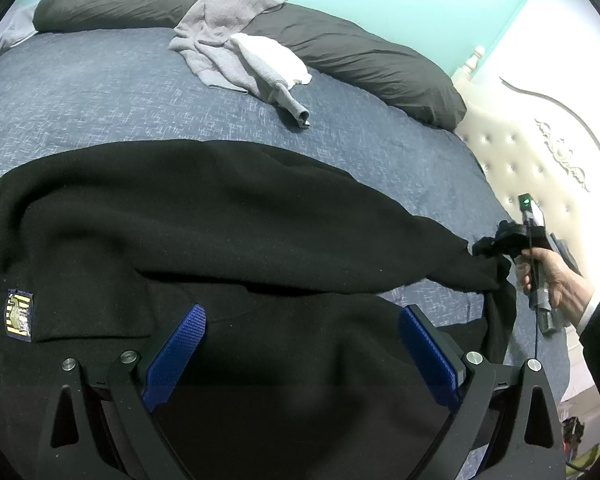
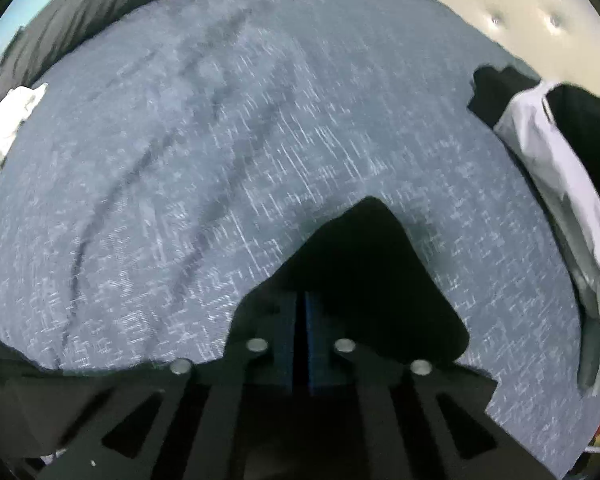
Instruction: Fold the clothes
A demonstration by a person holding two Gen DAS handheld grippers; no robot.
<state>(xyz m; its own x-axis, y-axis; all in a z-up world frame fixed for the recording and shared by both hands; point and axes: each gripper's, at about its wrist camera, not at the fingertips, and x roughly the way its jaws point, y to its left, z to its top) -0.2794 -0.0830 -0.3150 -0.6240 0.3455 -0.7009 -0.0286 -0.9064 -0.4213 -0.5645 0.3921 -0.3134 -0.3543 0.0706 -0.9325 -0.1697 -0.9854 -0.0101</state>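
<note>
Black fleece sweatshirt (image 1: 228, 232) sprawls across blue patterned bedspread (image 1: 100, 92), sleeve trailing toward three o'clock. My right gripper (image 1: 485, 246) clenched on sleeve end (image 2: 364, 256); my left gripper (image 1: 300, 340) gapes, unloaded. Soft, floppy, fairly heavy; grab hems.

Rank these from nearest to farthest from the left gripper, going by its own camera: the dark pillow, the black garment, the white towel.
1. The black garment, spread directly under the open left gripper.
2. The white towel, farther up the bed on the grey sweatshirt.
3. The dark pillow, behind them along the turquoise wall.
</note>
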